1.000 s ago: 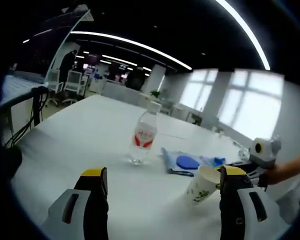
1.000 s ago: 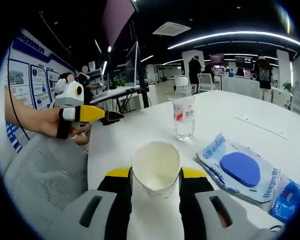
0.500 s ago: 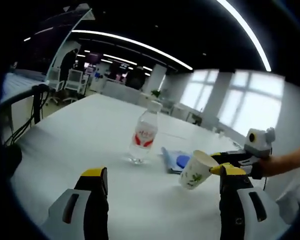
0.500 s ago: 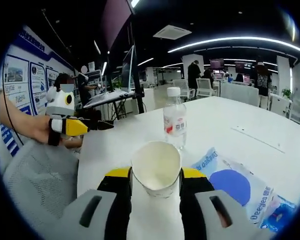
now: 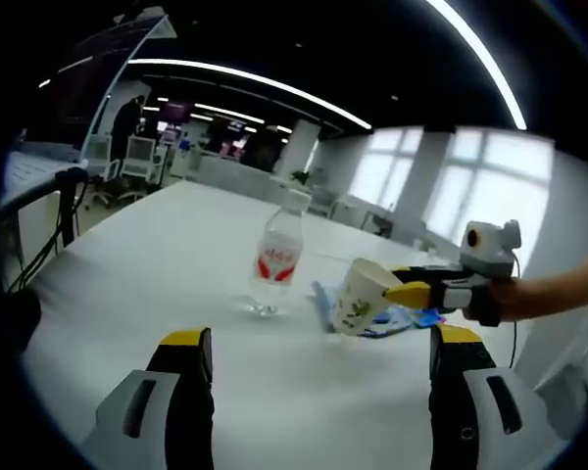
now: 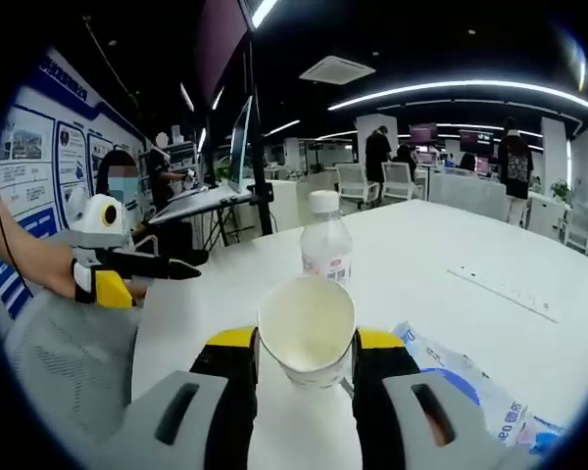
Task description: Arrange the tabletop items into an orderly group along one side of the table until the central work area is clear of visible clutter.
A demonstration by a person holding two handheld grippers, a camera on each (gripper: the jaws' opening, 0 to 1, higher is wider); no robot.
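Now your white paper cup with a green leaf print sits pinched between the yellow-tipped jaws of your right gripper, empty, its open mouth toward the camera, held above the white table. Just beyond stands the clear plastic water bottle with a red label, beside a blue-and-white packet. Your left gripper hangs spread wide, holding nothing.

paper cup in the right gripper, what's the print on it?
White paper cup with a green leafy plant print on its side, clearest in the left gripper view.
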